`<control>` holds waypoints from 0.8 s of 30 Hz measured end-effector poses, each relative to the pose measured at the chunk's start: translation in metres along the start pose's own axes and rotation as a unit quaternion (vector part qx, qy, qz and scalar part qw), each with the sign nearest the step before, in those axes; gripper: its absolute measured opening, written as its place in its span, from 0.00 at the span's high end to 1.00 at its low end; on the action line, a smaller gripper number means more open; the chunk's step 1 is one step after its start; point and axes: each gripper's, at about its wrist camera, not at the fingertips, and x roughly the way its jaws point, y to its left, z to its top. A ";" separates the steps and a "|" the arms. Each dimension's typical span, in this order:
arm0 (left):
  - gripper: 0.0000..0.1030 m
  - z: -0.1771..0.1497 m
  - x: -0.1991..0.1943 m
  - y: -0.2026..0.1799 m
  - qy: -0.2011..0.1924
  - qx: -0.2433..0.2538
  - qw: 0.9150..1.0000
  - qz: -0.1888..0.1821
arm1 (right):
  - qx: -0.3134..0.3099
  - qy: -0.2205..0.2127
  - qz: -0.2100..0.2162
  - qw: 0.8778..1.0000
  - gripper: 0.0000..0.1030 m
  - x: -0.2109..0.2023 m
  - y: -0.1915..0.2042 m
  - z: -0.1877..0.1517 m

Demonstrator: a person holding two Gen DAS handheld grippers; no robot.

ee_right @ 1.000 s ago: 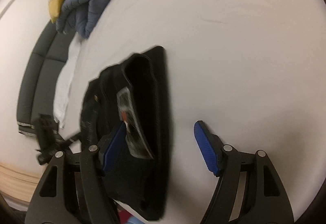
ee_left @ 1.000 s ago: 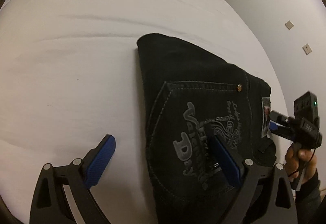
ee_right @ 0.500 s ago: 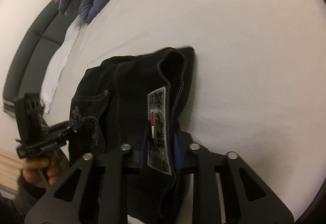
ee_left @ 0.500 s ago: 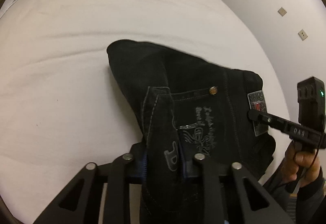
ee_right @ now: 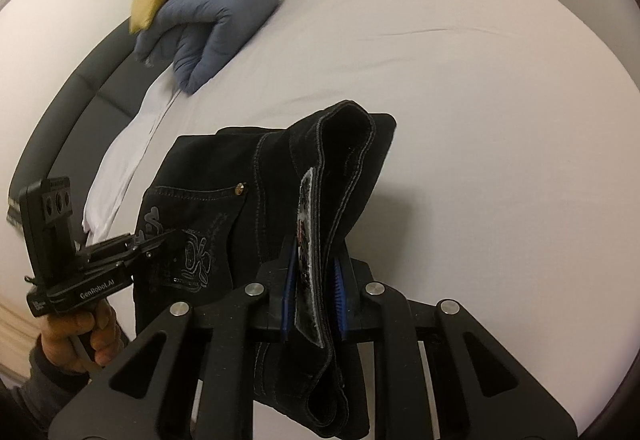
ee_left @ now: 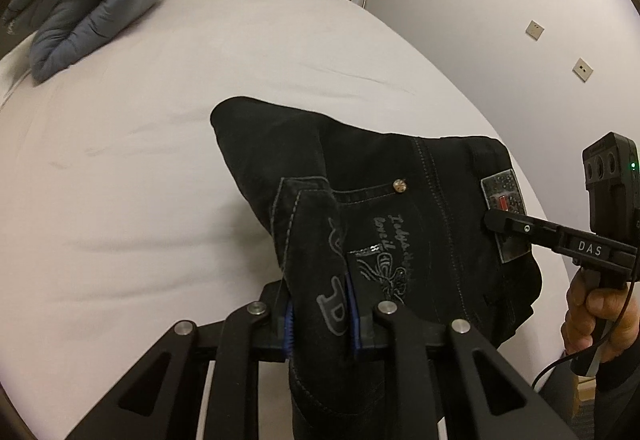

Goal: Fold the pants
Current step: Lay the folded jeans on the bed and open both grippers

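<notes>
Both claws pinch the black pants (ee_left: 400,176) — left claw (ee_left: 320,316) at the pocket, right claw (ee_right: 314,292) at the waistband — so lift evenly, probably keeping the edge taut above the bed (ee_left: 160,180).

White capitals reading "DAS" sit on a small label along the side of the right tongs (ee_left: 494,222), seen from the left wrist. From the right wrist, "GenRobot.AI" runs in white along the body of the left tongs (ee_right: 166,236), just above the hand (ee_right: 76,340) gripping the handle. The black pants (ee_left: 400,200) carry pale script on the back pocket (ee_left: 384,240): the words look like "Lady" something and "Love it", though the stitching is too loose to be sure. A large outlined "D" shows on the pinched fold. The waistband patch (ee_left: 504,200) has tiny print I cannot read.
</notes>
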 end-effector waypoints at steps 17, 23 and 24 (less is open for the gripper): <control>0.18 -0.035 0.007 0.014 -0.057 -0.051 0.996 0.046 | 0.101 -0.068 -0.017 0.992 0.35 -0.020 -0.096 -0.027; 0.00 -0.045 -0.144 -0.022 -0.313 0.008 0.938 0.148 | -0.032 -0.231 -0.097 0.968 0.24 -0.141 -0.004 -0.044; 0.00 -0.050 -0.163 -0.035 -0.339 0.016 0.925 0.172 | -0.055 -0.269 -0.110 0.955 0.21 -0.166 0.017 -0.050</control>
